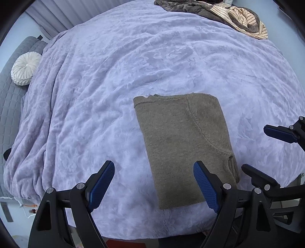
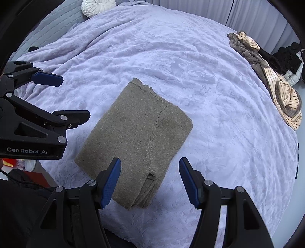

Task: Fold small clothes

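Note:
A brown-grey knit garment (image 1: 183,141) lies folded into a flat rectangle on the lilac bedspread (image 1: 114,80); it also shows in the right wrist view (image 2: 137,131). My left gripper (image 1: 154,171) is open and empty, held above the garment's near left edge. My right gripper (image 2: 149,167) is open and empty above the garment's near end, where folded layers stack. Each gripper shows in the other's view, the right one (image 1: 266,150) at the right and the left one (image 2: 74,97) at the left.
A heap of unfolded clothes, brown and striped cream (image 1: 238,17), lies at the far right of the bed, with black items (image 2: 286,59) beside it. A round white cushion (image 1: 25,69) rests on a grey quilted cover (image 1: 11,95) at the left. The bed's near edge is below the grippers.

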